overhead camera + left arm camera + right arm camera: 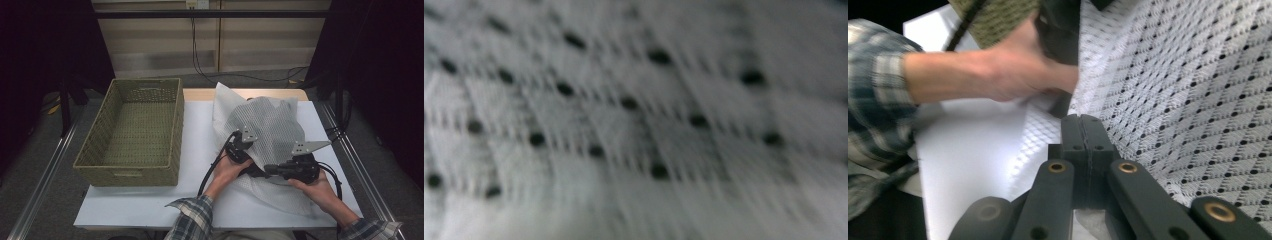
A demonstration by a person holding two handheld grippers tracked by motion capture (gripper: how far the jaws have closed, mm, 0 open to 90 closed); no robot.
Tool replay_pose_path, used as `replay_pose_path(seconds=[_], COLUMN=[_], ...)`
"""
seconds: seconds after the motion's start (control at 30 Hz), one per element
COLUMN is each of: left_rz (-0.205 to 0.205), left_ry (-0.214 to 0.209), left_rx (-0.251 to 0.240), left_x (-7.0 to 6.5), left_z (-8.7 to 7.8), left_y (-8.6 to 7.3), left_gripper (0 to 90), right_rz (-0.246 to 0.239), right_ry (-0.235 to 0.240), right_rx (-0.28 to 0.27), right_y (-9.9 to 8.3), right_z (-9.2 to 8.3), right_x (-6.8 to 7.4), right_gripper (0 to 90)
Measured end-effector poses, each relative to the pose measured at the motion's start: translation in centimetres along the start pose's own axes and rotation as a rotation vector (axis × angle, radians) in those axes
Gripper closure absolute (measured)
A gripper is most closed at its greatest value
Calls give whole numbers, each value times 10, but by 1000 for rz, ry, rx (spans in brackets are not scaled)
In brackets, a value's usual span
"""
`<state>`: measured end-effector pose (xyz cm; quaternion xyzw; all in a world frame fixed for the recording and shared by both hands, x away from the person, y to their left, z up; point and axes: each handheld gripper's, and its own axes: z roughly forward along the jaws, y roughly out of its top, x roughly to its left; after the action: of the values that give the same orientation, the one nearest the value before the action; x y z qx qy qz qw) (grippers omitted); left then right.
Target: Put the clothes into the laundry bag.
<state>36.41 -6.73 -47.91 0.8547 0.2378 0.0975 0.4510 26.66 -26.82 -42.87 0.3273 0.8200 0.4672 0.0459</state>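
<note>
Right of the wicker basket [131, 131] we see the white, black-dotted mesh cloth [267, 127], long axis running away from us; right claw [1082, 131] pressed together, left claw's [239, 150] state indiscernible.

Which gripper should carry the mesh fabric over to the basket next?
Left, probably. The left gripper sits on the basket side of the white mesh fabric. The right gripper, jaws shut, is at the fabric's near edge, farther from the basket; whether it pinches cloth isn't clear.
</note>
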Motion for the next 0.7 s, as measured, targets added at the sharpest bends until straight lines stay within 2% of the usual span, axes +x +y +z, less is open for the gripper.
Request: replay_pose_path(seconds=[0.1, 0.27, 0.37, 0.47, 0.53, 0.63, 0.7], left_rz=[-3, 18, 20, 31, 17, 38, 46], left_ry=[-32, -64, -95, -106, -119, -118, -126], left_rx=[4, 25, 21, 9, 0, 10, -3], left_x=[-1, -9, -13, -15, -16, -17, -19], left_z=[-9, -28, -41, -56, -64, -78, -85], left_y=[-3, -9, -13, -15, -18, -23, -26], left_gripper=[725, 589, 520, 452, 432, 413, 410], right_rz=[6, 12, 15, 12, 14, 11, 11], right_ry=[-12, -35, -42, -55, -54, -65, -67], right_rx=[2, 26, 34, 47, 50, 55, 61], right_y=[-1, -4, -5, -7, -7, -7, -8], right_z=[0, 5, 5, 7, 7, 8, 8], right_x=[-2, -8, -10, -10, -10, -12, -12], right_gripper=[900, 900, 900, 900, 900, 900, 900])
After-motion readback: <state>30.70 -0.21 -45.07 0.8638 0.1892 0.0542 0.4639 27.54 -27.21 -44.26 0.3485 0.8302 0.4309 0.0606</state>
